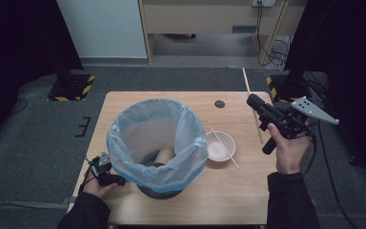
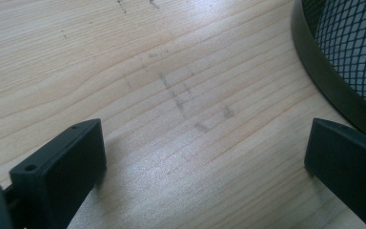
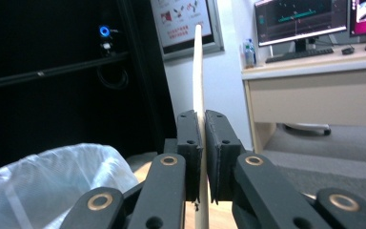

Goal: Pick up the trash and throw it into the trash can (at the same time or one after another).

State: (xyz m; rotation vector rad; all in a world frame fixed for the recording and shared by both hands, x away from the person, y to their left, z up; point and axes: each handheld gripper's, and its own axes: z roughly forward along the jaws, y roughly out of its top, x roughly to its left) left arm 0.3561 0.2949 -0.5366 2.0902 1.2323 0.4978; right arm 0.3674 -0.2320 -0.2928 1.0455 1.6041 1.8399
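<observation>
My right gripper [image 1: 253,101] is held above the table's right side, shut on a long wooden chopstick [image 1: 246,81]. In the right gripper view the chopstick [image 3: 198,71] rises straight up between the closed jaws of that gripper [image 3: 203,143]. A second chopstick [image 1: 233,160] lies across a small white bowl [image 1: 220,145] near the table's middle right. Low at the front left, my left gripper [image 1: 104,162] rests by the bin [image 1: 157,138]. In its own view the left gripper [image 2: 205,157] is wide open over bare wood, holding nothing.
The black mesh bin [image 2: 352,43] has a pale blue plastic liner and takes up the centre of the wooden table [image 1: 219,191]; a tan cylinder [image 1: 164,155] lies inside. A dark round spot [image 1: 219,103] marks the far side. Floor and a desk lie beyond.
</observation>
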